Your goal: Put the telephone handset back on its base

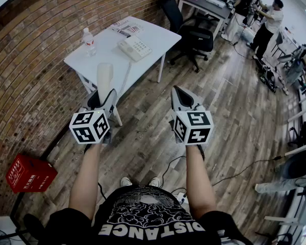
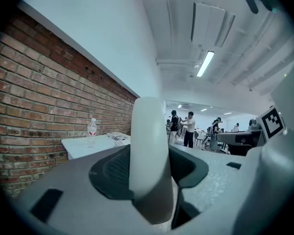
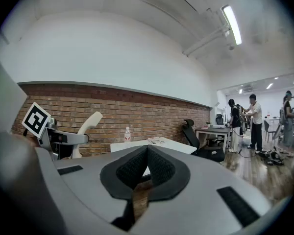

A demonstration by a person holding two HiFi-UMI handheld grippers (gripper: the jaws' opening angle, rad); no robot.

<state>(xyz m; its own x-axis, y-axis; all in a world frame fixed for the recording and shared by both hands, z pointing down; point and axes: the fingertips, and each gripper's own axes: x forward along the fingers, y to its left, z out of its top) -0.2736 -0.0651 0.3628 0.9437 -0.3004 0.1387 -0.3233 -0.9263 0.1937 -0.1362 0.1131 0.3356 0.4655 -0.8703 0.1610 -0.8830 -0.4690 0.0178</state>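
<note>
Nearest to us, the left gripper (image 1: 102, 102) has its jaws pinching the telephone handset (image 1: 105, 78), the dark pads pressed against its two flanks. We see the handset as a smooth, off-white, elongated bar with rounded edges. It stands nearly upright in the grip, and its upper end rises clear above the jaws. From the right gripper view it shows a gentle curve, with a broader rounded end at the top. It is held in the air over the wooden floor (image 1: 234, 121), on the near side of the counter (image 1: 155, 37) and not touching it. Beside it, the right gripper (image 1: 182, 98) has its jaws pressed together with nothing between them. Farther off on the white counter we see the telephone base (image 1: 135, 47), pale with a keypad and its cradle bare. A water bottle (image 1: 88, 41) stands to its left near the brick wall (image 1: 35, 60), and some papers (image 1: 126, 28) lie behind it. A black office chair (image 1: 194, 32) stands beyond the counter.
</note>
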